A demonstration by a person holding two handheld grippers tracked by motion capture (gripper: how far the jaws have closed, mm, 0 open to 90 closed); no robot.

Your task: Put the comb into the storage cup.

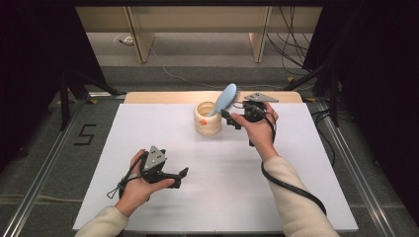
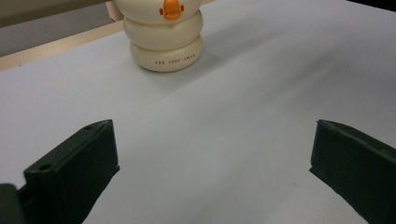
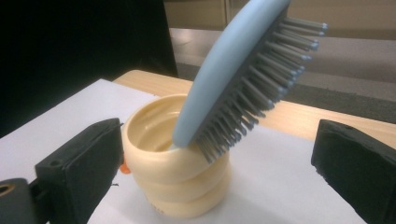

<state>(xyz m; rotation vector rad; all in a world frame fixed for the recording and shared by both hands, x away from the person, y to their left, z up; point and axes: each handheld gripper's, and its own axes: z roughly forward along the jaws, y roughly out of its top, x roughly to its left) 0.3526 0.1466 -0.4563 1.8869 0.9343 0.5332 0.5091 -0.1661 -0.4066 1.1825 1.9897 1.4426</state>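
A person's two forearms wear cream, long, soft-knit sleeves [image 1: 296, 197] ending at the wrists. Each hand carries a black, two-jawed handheld tool. The left tool [image 1: 168, 174] has a grey three-cornered plate [image 1: 155, 158] with small dark screw holes on top and a thin black cable looping behind it. The right tool [image 1: 242, 116] bears a similar grey plate [image 1: 261, 97]; a thick black cable [image 1: 291, 187] trails over its sleeve. Its flat black jaws have small screw holes.

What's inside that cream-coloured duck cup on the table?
A light blue hairbrush stands handle-down in the cup, its bristled head leaning out over the rim. The handle's lower end and the cup's bottom are hidden by the cup wall.
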